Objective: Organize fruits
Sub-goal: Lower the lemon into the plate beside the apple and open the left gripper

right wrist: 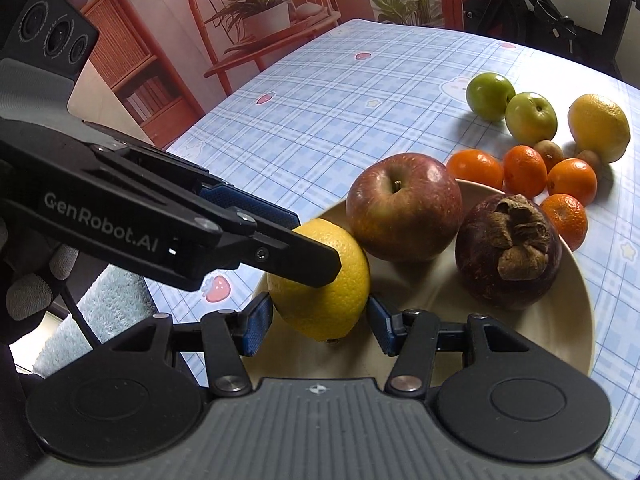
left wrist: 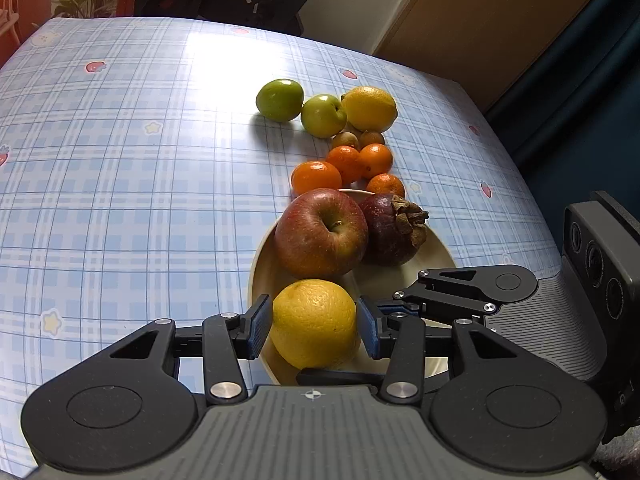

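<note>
A yellow citrus fruit (left wrist: 315, 322) sits at the near edge of a cream plate (left wrist: 424, 252) on the worktop (left wrist: 120, 160), which is covered by a blue checked cloth. Both tools are on this one fruit. In the left wrist view the left tool (left wrist: 313, 328) has its blue pads against the fruit's two sides, so it is closed on it at a middling width. The right tool (left wrist: 400, 300) enters that view from the right, seen only as a dark linkage, and its contact with the fruit cannot be judged there.

The right wrist view fills that in: the right tool (right wrist: 320, 320) brackets the same fruit (right wrist: 320, 276), its left pad touching the skin and its right pad at the skin or just off it, so a firm grip cannot be told. Here the left tool (right wrist: 304, 240) comes in from the left with one finger laid across the fruit's top.

A red apple (right wrist: 402, 208) and a dark purple mangosteen (right wrist: 508, 252) with a dry brown calyx also rest on the plate. Beyond the plate on the cloth lie four mandarins (right wrist: 524, 170), two small brown fruits (right wrist: 550, 151), two green fruits (right wrist: 490, 96) and a second yellow citrus (right wrist: 599, 127).

Only the right wrist view shows a gloved hand (right wrist: 36, 280) at the left edge and a mural of a chair and potted plant (right wrist: 264, 4).
</note>
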Tool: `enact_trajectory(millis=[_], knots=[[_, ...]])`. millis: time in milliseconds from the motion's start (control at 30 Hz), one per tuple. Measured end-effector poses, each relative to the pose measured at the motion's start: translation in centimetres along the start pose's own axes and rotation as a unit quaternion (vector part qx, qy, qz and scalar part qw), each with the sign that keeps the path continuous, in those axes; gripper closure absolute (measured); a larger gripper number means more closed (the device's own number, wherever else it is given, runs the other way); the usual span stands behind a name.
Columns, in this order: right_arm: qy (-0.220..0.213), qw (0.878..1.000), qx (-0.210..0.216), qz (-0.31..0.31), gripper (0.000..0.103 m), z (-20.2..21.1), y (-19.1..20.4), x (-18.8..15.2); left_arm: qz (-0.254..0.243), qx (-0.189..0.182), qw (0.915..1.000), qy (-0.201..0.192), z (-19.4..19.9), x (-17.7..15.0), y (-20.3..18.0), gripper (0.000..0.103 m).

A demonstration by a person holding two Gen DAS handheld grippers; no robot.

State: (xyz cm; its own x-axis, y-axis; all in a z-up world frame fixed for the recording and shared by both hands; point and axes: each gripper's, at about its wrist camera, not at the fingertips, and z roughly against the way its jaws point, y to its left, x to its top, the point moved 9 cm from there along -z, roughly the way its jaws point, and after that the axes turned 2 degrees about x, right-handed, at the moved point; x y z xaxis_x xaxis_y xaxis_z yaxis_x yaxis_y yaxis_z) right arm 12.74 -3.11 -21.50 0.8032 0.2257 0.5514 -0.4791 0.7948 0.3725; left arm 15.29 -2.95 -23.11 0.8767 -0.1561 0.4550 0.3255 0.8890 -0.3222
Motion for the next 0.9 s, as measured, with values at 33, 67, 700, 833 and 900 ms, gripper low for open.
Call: enact_trajectory(millis=[33, 67, 700, 833, 900], knots=[[0.000, 1.000, 0.001, 0.001, 0.048, -0.1, 0.1, 0.1, 0.002, 0.000, 1.0000, 0.000, 0.0, 0.1, 0.1, 0.055], [0.000, 1.000, 0.000, 0.002, 0.048, -0.2, 0.1, 0.2, 0.004, 0.000, 1.0000, -0.001, 0.0, 0.1, 0.3, 0.055], [-0.032, 0.999, -0.017, -0.008, 0.048, -1.3, 0.4, 1.5, 0.005, 0.015, 0.9995, -0.027, 0.3, 1.1, 1.6, 0.055], [-0.035, 0.999, -0.012, -0.018, 0.047, -1.3, 0.2, 1.4, 0.010, 0.013, 0.9995, -0.027, 0.2, 1.3, 1.6, 0.055], [-0.038, 0.999, -0.012, -0.021, 0.047, -1.3, 0.2, 1.4, 0.006, 0.015, 0.9995, -0.026, 0.2, 1.3, 1.5, 0.055]])
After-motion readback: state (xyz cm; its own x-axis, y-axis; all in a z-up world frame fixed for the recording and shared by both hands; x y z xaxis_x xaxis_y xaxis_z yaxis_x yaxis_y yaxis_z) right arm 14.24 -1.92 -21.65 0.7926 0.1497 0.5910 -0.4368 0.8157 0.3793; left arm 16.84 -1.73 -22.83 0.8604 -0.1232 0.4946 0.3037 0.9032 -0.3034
